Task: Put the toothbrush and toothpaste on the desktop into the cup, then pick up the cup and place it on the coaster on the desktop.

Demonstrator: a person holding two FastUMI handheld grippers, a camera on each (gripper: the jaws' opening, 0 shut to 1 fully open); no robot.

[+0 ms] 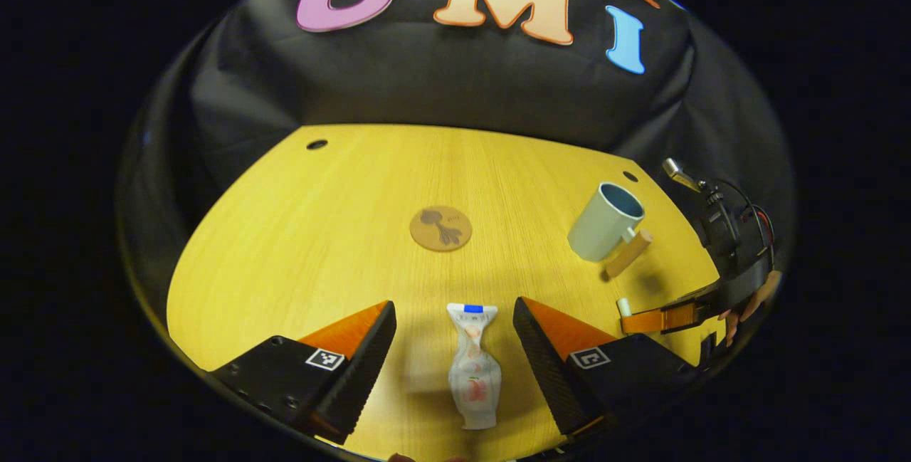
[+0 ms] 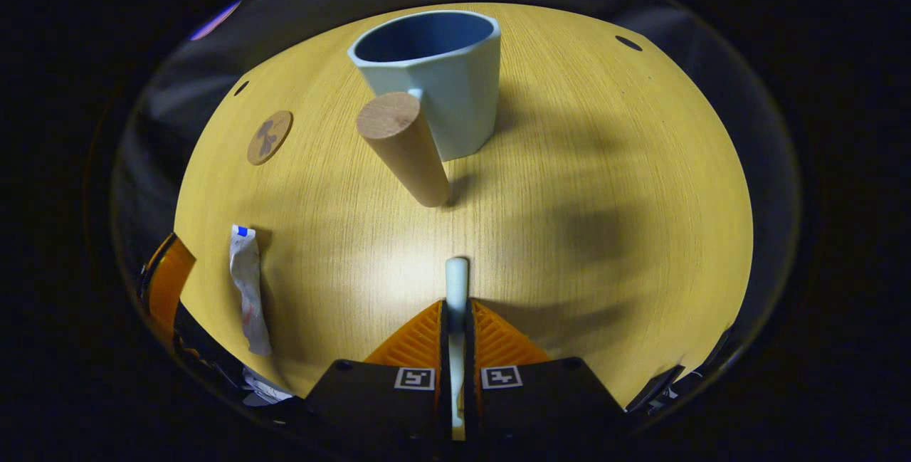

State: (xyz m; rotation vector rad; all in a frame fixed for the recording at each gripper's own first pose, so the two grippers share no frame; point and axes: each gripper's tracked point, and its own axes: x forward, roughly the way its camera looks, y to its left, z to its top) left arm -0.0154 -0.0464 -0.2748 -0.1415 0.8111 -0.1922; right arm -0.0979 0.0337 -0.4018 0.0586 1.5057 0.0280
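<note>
A white toothpaste tube (image 1: 473, 369) with a blue band near its cap lies on the yellow wooden desktop (image 1: 320, 234), between the spread fingers of my open left gripper (image 1: 454, 305); neither finger touches it. In the right gripper view the tube (image 2: 245, 284) lies at the left. My right gripper (image 2: 456, 302) is shut on a slim white toothbrush (image 2: 456, 280) that sticks out forward, low over the table. Ahead of it stands the pale blue cup (image 2: 441, 70) with its wooden peg handle (image 2: 402, 145) pointing at me. The round brown coaster (image 1: 440, 228) lies mid-table, left of the cup (image 1: 605, 223).
The right gripper (image 1: 644, 319) and the hand holding it show at the right edge of the left gripper view, with the toothbrush's tip (image 1: 624, 305) sticking out. The left gripper's finger (image 2: 167, 284) shows beside the tube. Small round holes (image 1: 317, 144) sit near the table's far corners.
</note>
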